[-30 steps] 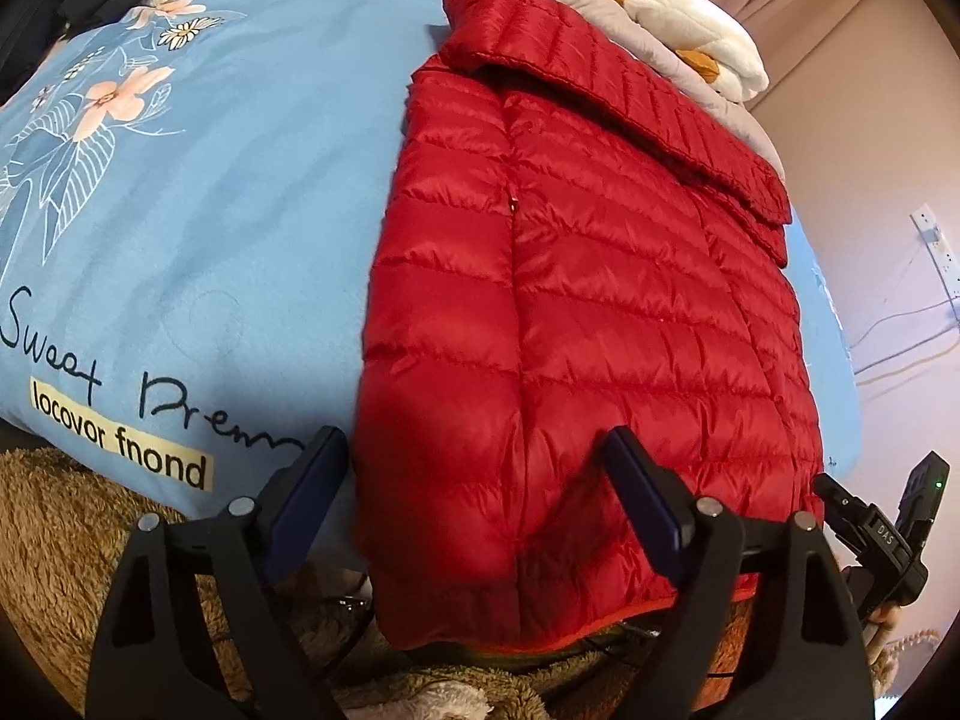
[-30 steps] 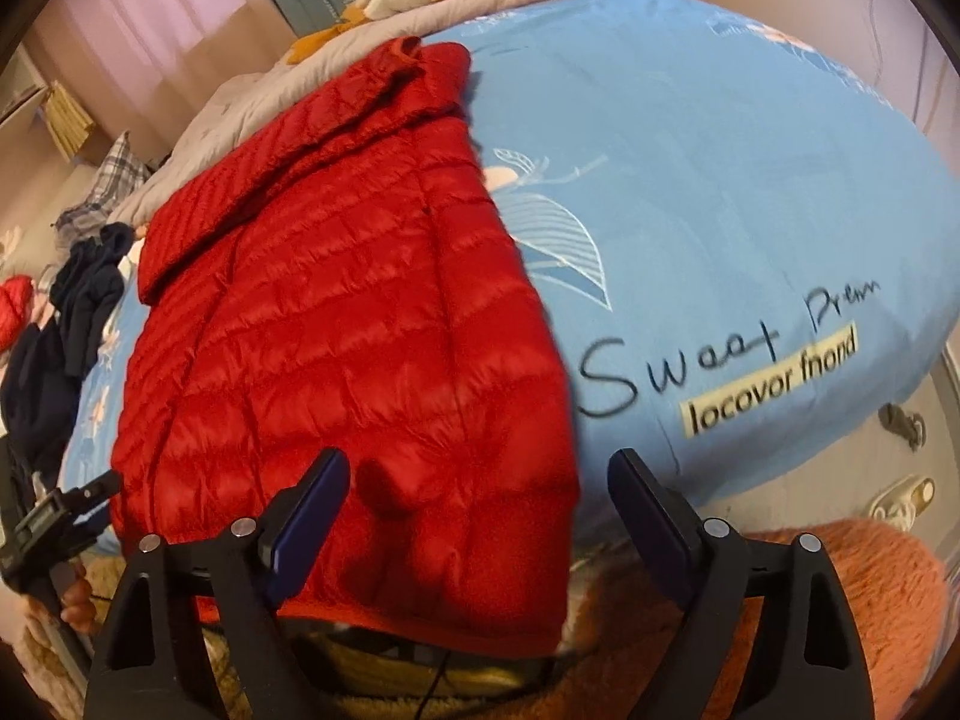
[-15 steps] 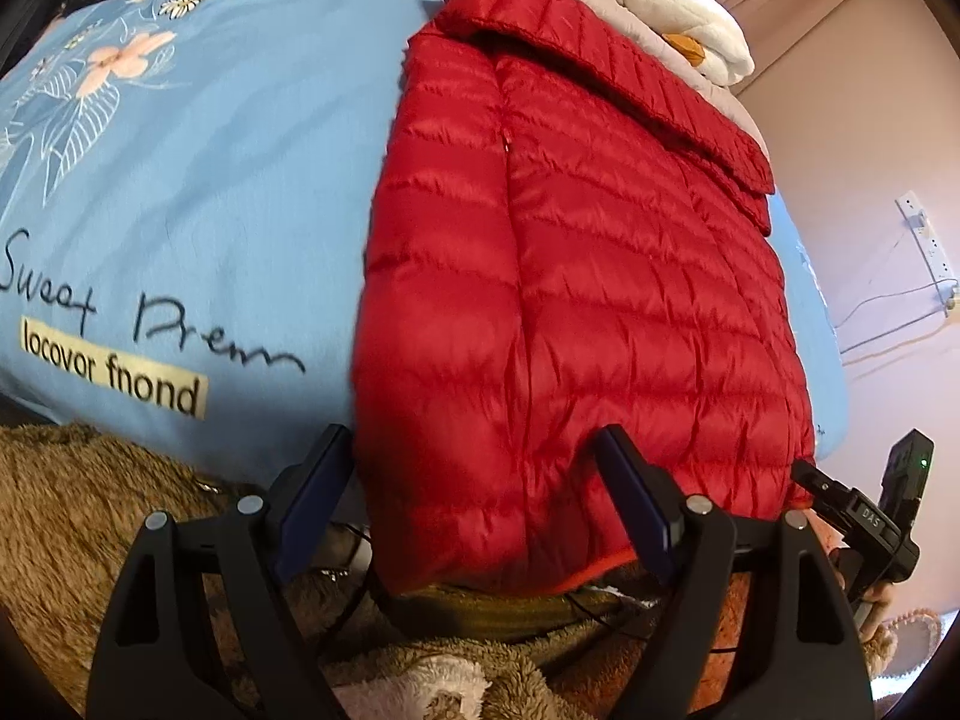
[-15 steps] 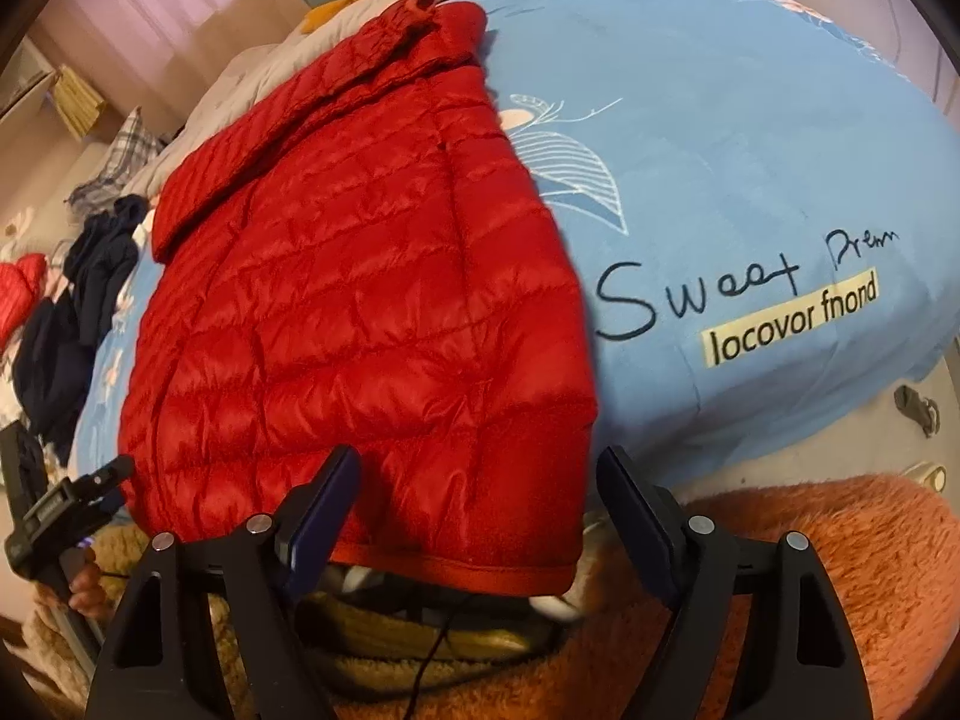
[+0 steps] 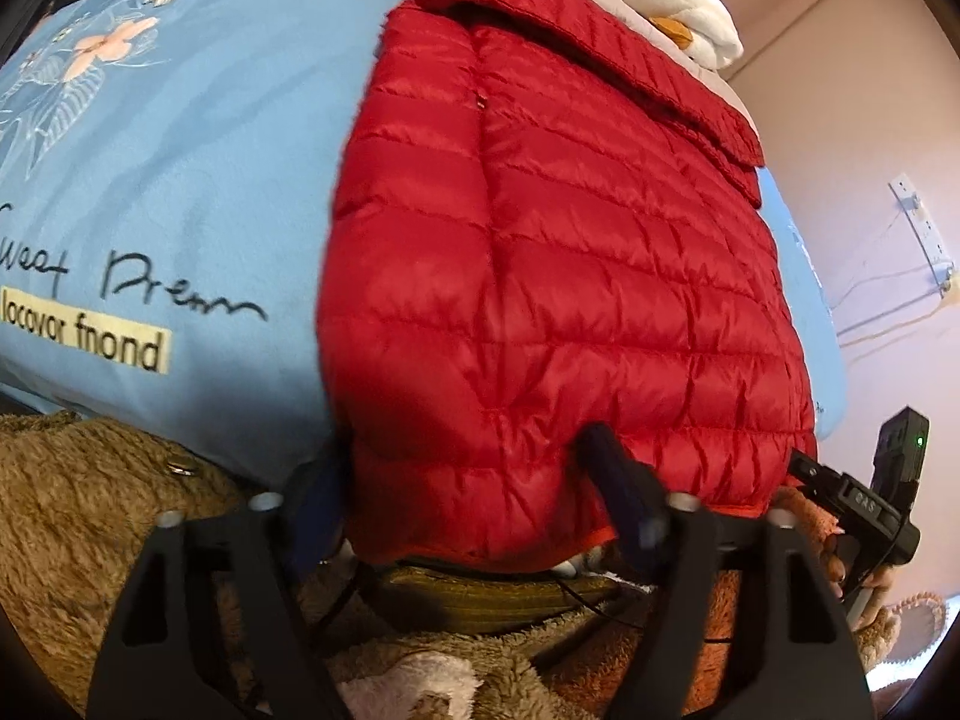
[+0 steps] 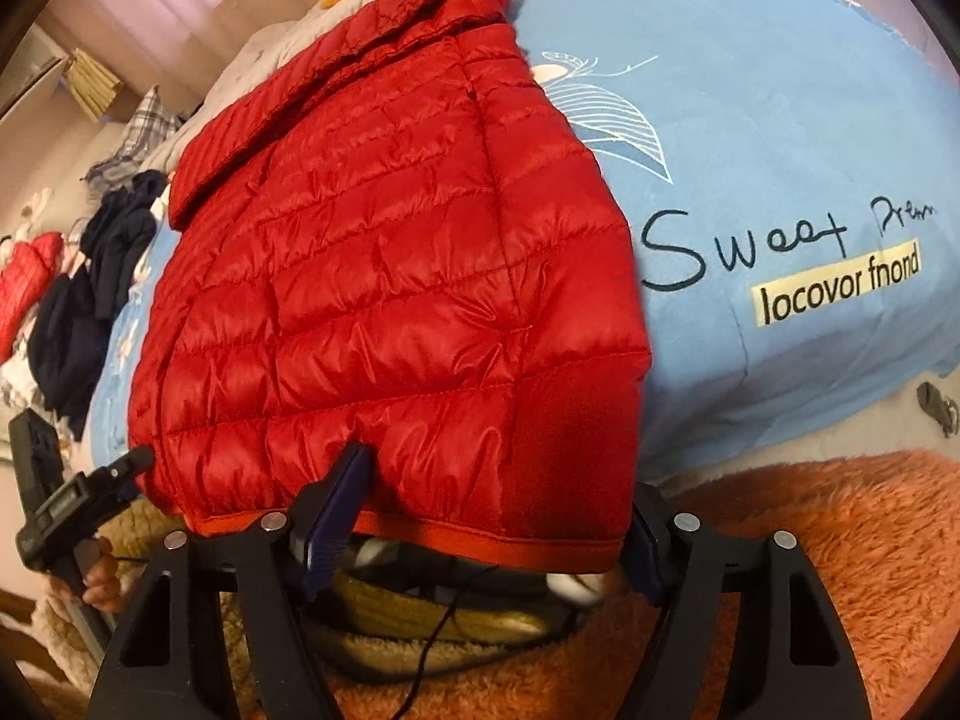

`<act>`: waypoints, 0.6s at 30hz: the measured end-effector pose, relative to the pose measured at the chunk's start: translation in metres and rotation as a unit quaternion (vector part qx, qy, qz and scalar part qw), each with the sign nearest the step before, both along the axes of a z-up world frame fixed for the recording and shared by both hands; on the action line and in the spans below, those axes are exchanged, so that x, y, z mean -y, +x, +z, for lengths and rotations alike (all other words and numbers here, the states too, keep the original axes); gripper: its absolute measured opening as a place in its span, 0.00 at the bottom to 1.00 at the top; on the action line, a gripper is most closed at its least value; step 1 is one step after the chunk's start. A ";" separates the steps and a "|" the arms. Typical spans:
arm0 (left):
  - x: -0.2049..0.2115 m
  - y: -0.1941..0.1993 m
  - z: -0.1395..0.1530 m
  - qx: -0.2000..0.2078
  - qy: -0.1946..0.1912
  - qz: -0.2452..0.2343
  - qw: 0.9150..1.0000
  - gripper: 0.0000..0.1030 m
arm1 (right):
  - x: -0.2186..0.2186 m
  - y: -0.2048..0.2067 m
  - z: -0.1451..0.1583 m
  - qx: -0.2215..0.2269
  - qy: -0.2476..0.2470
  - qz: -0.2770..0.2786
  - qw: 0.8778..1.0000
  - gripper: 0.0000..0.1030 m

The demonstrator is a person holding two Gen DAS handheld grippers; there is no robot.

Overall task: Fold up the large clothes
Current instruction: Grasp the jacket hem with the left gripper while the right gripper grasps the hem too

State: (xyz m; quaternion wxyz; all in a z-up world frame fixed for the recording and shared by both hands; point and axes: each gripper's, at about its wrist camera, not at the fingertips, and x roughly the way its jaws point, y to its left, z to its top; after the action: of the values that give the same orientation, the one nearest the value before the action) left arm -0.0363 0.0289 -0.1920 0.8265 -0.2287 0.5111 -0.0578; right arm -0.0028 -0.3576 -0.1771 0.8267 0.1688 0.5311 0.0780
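Observation:
A red quilted puffer jacket (image 5: 558, 252) lies flat on the blue bed cover, collar far, hem hanging over the near edge; it also shows in the right wrist view (image 6: 384, 276). My left gripper (image 5: 474, 480) is open, its fingers straddling the hem's left corner. My right gripper (image 6: 498, 510) is open, its fingers straddling the hem's right corner. Each gripper shows at the edge of the other's view.
The blue bed cover (image 5: 180, 150) with printed words spans the bed (image 6: 780, 150). A white plush toy (image 5: 672, 6) lies by the collar. Dark clothes (image 6: 90, 288) are piled at the left. A fluffy brown and orange rug (image 6: 810, 570) and cables lie below the bed edge.
Both grippers have moved forward and down to the jacket's hem, so the hem corners now sit between their open fingers.

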 end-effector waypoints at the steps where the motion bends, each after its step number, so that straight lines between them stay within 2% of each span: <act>1: 0.001 -0.001 0.001 0.002 0.003 -0.003 1.000 0.59 | 0.000 0.000 0.000 0.001 0.008 0.002 1.000 0.60; 2: -0.001 -0.002 0.002 0.003 0.003 -0.005 1.000 0.53 | 0.000 0.000 -0.001 0.002 0.013 0.004 1.000 0.53; 3: -0.002 -0.002 0.002 0.004 -0.001 -0.005 1.000 0.43 | 0.000 0.000 0.000 0.004 0.015 0.007 1.000 0.45; 6: -0.005 -0.004 0.006 0.014 -0.018 -0.004 1.000 0.26 | -0.005 0.000 0.005 0.017 0.010 0.013 1.000 0.29; 9: -0.003 -0.006 0.015 0.027 -0.014 -0.006 1.000 0.18 | -0.007 -0.004 0.016 0.038 0.009 0.021 0.999 0.16; 13: -0.004 -0.009 0.034 0.053 -0.014 -0.002 0.999 0.15 | -0.008 -0.009 0.035 0.070 0.010 0.032 0.997 0.13; 18: -0.010 -0.010 0.064 0.093 -0.033 0.011 0.995 0.13 | -0.010 -0.012 0.064 0.119 0.014 0.044 0.992 0.11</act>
State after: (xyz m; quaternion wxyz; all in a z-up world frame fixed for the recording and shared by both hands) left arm -0.0467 0.0385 -0.1280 0.8630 -0.2551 0.4274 -0.0868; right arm -0.0151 -0.3475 -0.1126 0.8774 0.1463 0.4344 0.1416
